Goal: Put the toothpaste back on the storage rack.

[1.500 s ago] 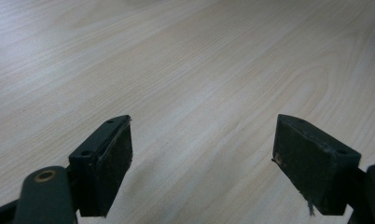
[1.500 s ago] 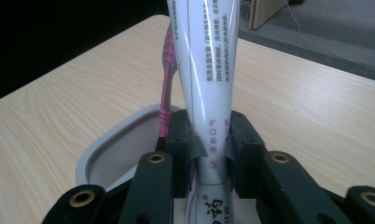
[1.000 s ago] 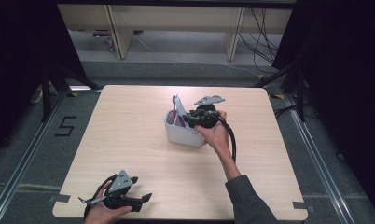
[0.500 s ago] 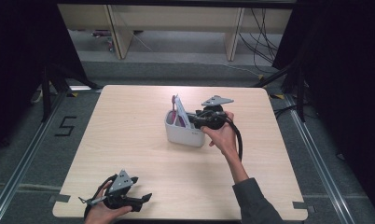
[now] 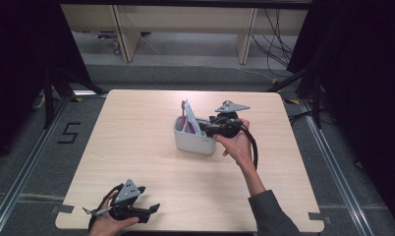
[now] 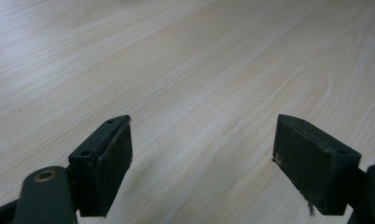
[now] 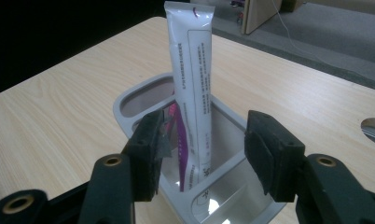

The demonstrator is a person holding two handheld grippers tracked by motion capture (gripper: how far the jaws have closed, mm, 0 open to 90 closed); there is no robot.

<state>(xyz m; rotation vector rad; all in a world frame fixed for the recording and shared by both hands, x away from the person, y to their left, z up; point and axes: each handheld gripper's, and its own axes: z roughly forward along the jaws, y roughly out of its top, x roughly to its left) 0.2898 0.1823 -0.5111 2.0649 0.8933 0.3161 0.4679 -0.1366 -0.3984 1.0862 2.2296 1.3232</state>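
Right tool [image 7: 202,149] opening, tube [image 7: 192,88] base hidden

It looks like a lab: a bare wooden counter [image 5: 136,147], dark curtains [image 5: 18,73], floor rails [image 5: 18,177] and loose cables [image 5: 279,34]

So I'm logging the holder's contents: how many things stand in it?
2: a white tube upright in the grey holder, a pink item beside it. More may be hidden.
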